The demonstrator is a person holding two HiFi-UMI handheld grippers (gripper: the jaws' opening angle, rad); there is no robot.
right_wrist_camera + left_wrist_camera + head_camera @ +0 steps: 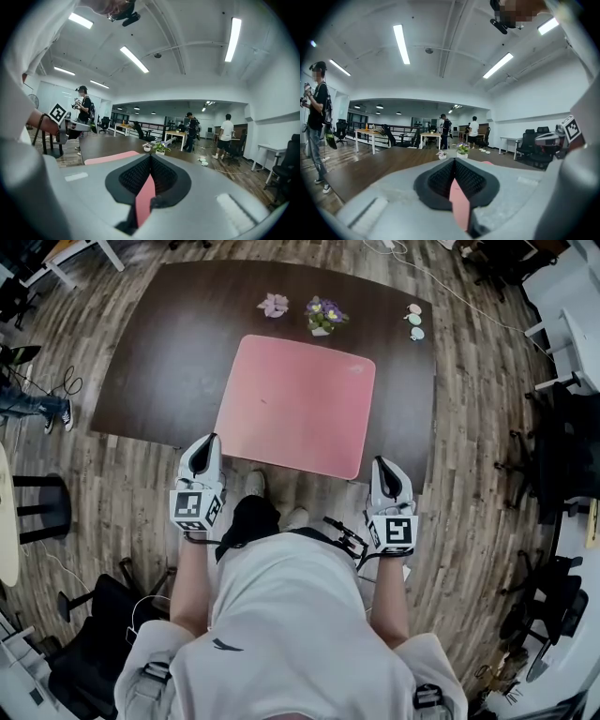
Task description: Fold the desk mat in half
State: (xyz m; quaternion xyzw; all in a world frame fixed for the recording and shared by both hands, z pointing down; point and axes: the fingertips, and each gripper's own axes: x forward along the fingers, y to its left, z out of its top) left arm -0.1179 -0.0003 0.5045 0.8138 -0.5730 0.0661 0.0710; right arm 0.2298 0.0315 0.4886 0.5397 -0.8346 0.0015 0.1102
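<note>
The fingers [439, 180] of my left gripper [208, 439] are clenched on the near left corner of the pink desk mat [298, 404], and my right gripper [382, 463] pinches its near right corner. The mat lies flat, its near edge along the near edge of the dark surface [150, 362]. There is bare room to the left, and a flower pot [323, 315] stands just beyond the far edge.

pink desk mat [295, 404], dark brown table [155, 357], white left hand-held gripper [207, 441] and right hand-held gripper [382, 463] with black-and-white square markers [194, 508]
</note>
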